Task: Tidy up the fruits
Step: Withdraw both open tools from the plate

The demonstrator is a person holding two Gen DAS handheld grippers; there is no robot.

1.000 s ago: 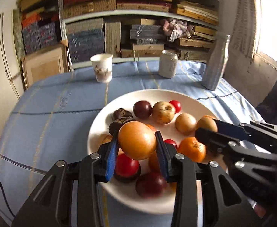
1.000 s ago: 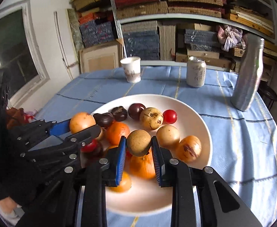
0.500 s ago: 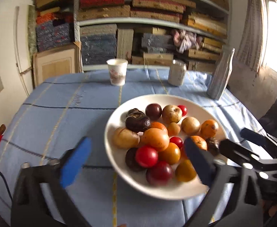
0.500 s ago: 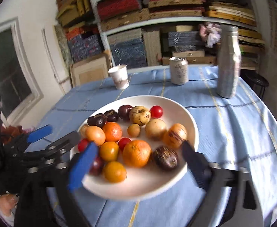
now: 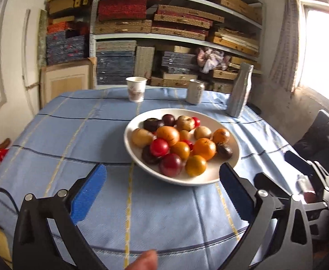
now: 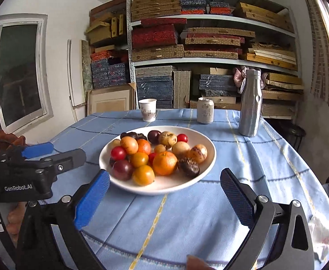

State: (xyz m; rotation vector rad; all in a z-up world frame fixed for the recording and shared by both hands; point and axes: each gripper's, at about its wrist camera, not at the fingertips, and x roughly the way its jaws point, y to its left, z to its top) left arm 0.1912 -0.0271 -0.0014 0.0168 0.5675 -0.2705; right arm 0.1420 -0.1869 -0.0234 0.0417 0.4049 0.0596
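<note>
A white plate (image 5: 232,164) (image 6: 207,157) sits mid-table and holds several fruits: oranges (image 5: 204,148) (image 6: 165,163), red tomatoes (image 5: 159,146), dark plums (image 5: 171,167) and pale brown fruits (image 6: 180,149). My left gripper (image 5: 162,190) is open and empty, held back from the plate's near edge. My right gripper (image 6: 164,199) is open and empty, also pulled back on the near side of the plate. The left gripper shows in the right wrist view (image 6: 52,155), at the plate's left. The right gripper shows in the left wrist view (image 5: 283,166), at the plate's right.
A paper cup (image 5: 136,88) (image 6: 148,109), a drinks can (image 5: 194,91) (image 6: 205,110) and a silver bottle (image 5: 239,90) (image 6: 250,103) stand at the table's far side. Stacked shelves (image 6: 209,45) rise behind. The blue checked cloth (image 5: 74,139) covers the table.
Both grippers have opened, let their fruits go onto the plate, and drawn back and up from it.
</note>
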